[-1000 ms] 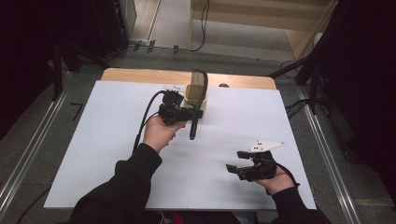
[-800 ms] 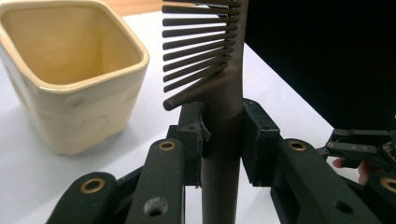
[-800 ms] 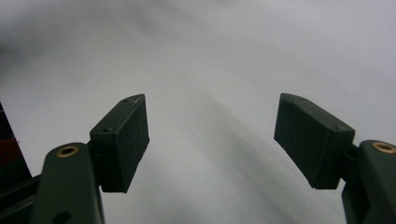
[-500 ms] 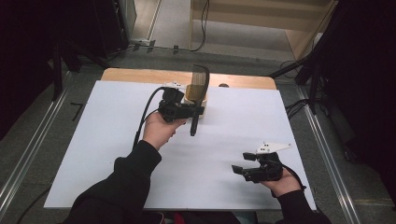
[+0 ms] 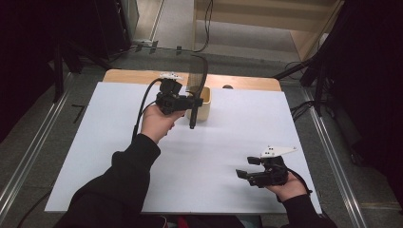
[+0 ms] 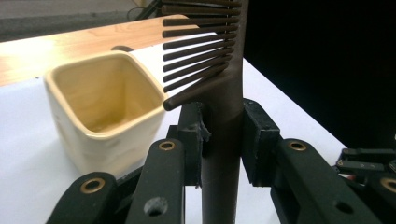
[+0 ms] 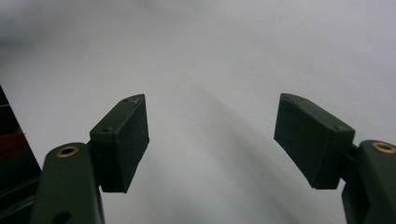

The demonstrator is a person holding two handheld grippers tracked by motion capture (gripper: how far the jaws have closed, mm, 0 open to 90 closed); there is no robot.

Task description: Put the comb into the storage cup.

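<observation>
A dark brown comb (image 5: pixel 199 76) stands upright, teeth at the top, handle hanging below the jaws. My left gripper (image 5: pixel 195 102) is shut on its handle, held above the table's far middle. In the left gripper view both pads press the comb (image 6: pixel 224 88) just under its lowest tooth, with my left gripper (image 6: pixel 223 135) right beside a cream square cup (image 6: pixel 102 112). The cup (image 5: pixel 205 108) stands on the table right behind the comb. My right gripper (image 5: pixel 243 174) hovers low at the near right, open; its jaws (image 7: pixel 215 140) hold nothing over the white surface.
A white sheet (image 5: pixel 95 142) covers the table, with a wooden strip (image 5: pixel 247 81) along its far edge. Metal rails run along both sides, and dark stands and cables lie beyond the table. The right gripper (image 6: pixel 364 158) shows at the lower right of the left gripper view.
My left hand has lifted the comb higher and slightly farther away, beside the cup. The right hand has barely shifted.
</observation>
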